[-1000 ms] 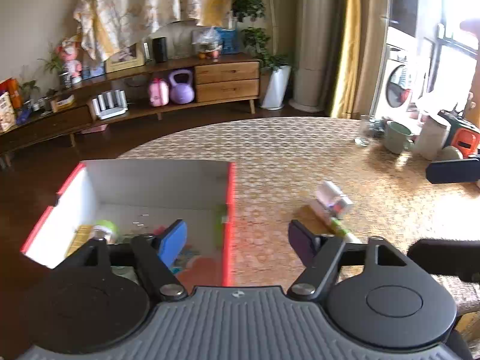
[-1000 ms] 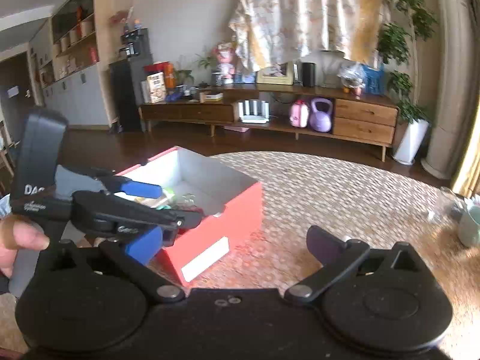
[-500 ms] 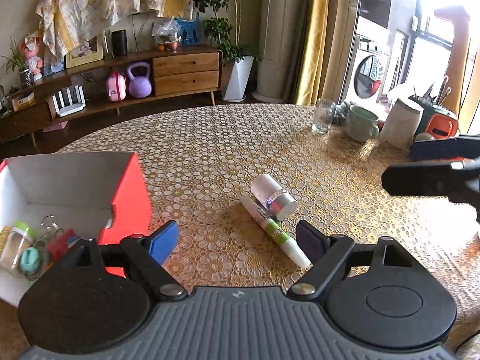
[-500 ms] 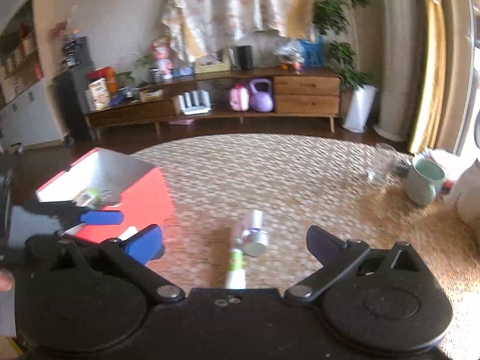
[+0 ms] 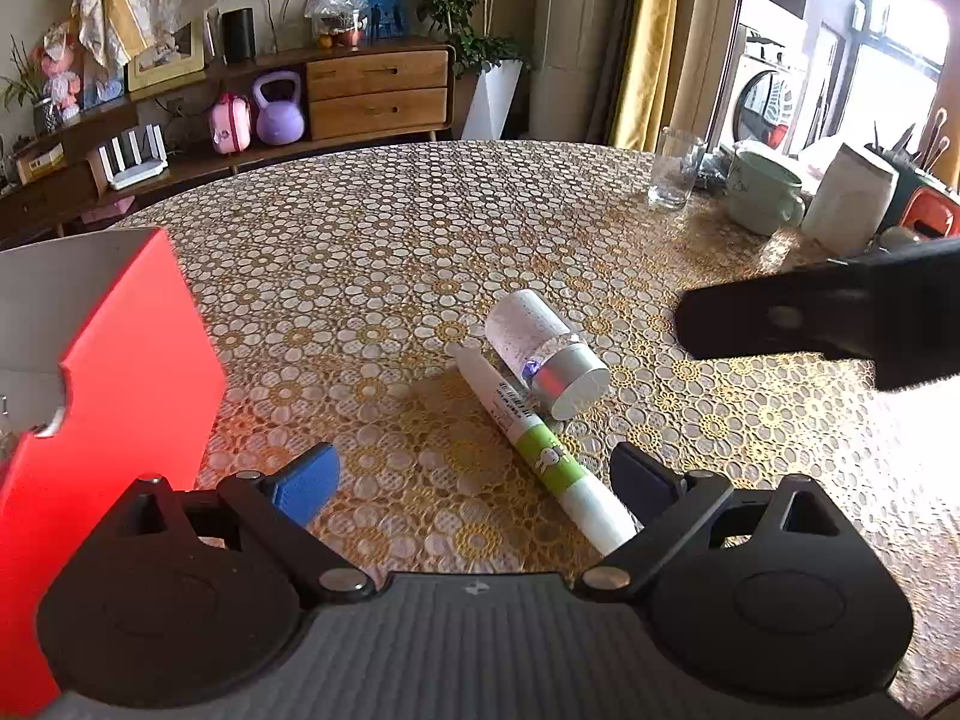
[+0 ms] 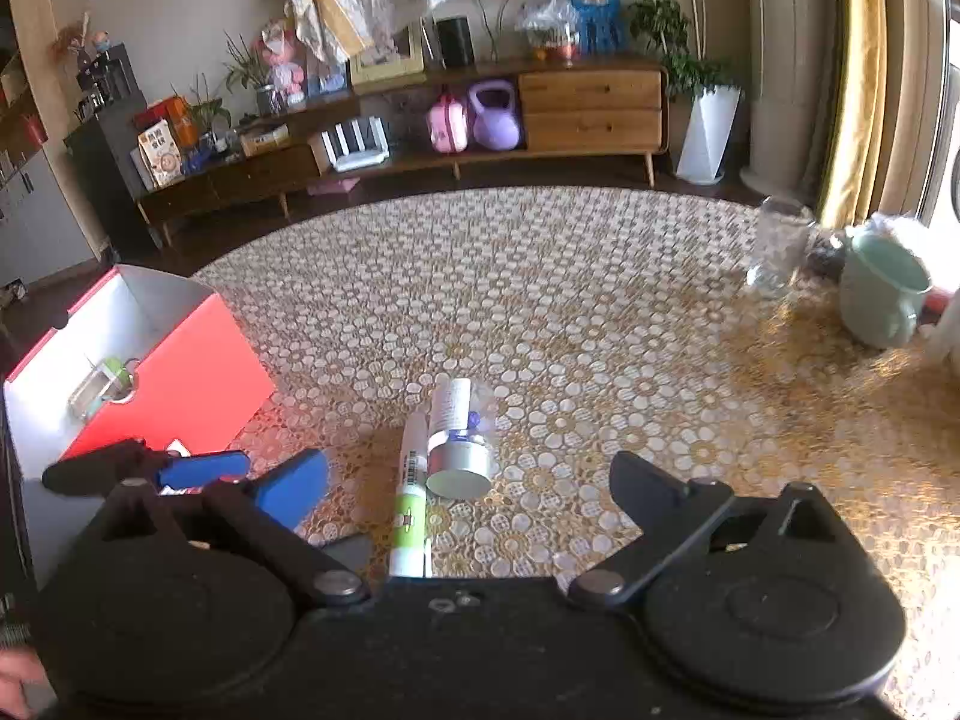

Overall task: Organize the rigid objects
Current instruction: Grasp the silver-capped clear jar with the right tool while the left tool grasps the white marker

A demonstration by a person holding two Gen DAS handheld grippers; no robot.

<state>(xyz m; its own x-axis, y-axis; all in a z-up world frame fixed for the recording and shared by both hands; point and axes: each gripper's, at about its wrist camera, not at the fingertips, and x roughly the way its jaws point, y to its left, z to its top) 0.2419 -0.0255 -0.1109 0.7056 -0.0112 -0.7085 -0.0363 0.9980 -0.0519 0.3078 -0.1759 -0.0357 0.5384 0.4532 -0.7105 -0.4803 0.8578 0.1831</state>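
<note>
A white and green tube point(image 5: 543, 450) lies on the patterned tablecloth beside a small white bottle with a silver cap point(image 5: 543, 345), which lies on its side. Both also show in the right wrist view, tube point(image 6: 410, 498) and bottle point(image 6: 459, 441). My left gripper point(image 5: 474, 483) is open and empty, low over the table, with the tube's near end by its right finger. My right gripper point(image 6: 468, 489) is open and empty, just short of the bottle and tube. A red box point(image 6: 174, 372) with white inside holds small items at the left.
A glass point(image 5: 675, 177), a green mug point(image 5: 762, 192) and a white container point(image 5: 849, 204) stand at the table's far right. The red box wall point(image 5: 114, 372) is close on the left of my left gripper. A sideboard stands beyond the table.
Both grippers have swung away from the red box to the right, toward the tube and bottle, and have come closer to them. Both stay open.
</note>
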